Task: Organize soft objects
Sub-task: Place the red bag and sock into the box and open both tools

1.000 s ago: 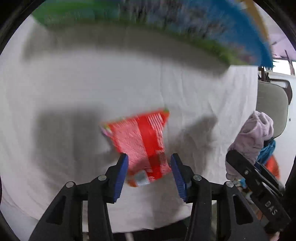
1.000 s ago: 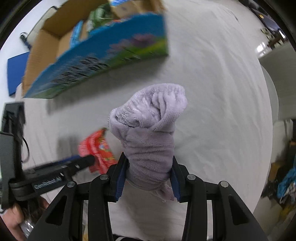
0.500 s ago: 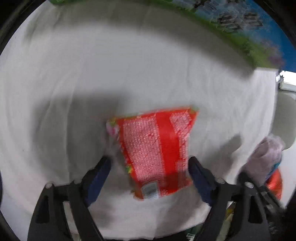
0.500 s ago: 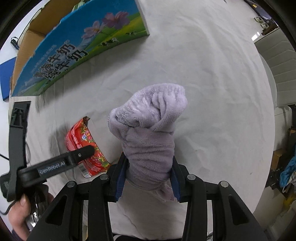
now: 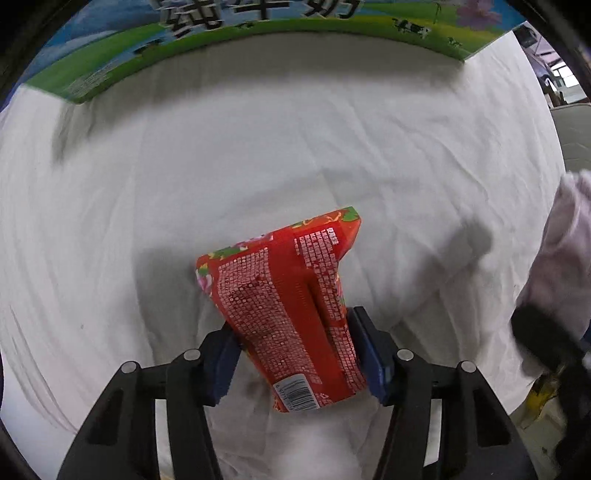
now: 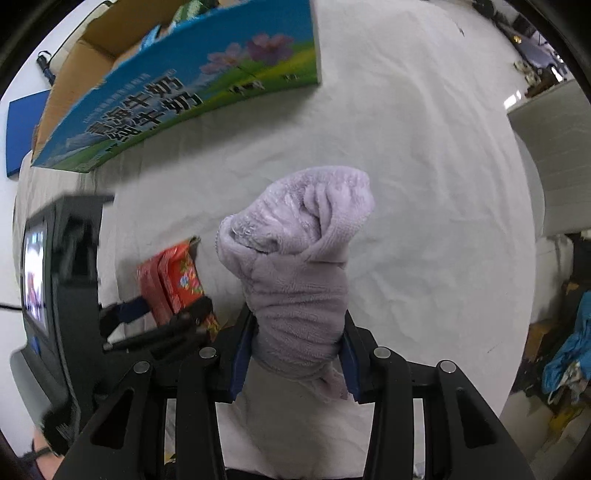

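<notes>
My left gripper [image 5: 295, 354] is shut on a red soft packet [image 5: 284, 306] with white print and holds it tilted above the white cloth. The packet also shows in the right wrist view [image 6: 173, 284], with the left gripper [image 6: 162, 314] around it. My right gripper [image 6: 295, 354] is shut on a rolled lilac fleece towel [image 6: 299, 266] that stands up between the blue pads. The towel shows at the right edge of the left wrist view [image 5: 561, 266].
A white wrinkled cloth [image 5: 258, 147] covers the table. An open cardboard box [image 6: 177, 85] with a blue and green printed side stands at the far edge, with items inside. It fills the top of the left wrist view [image 5: 258, 33]. Clutter lies beyond the table's right edge [image 6: 565, 362].
My left gripper opened wide around the red packet, then closed on it and lifted it off the cloth. My right gripper kept its hold on the lilac towel.
</notes>
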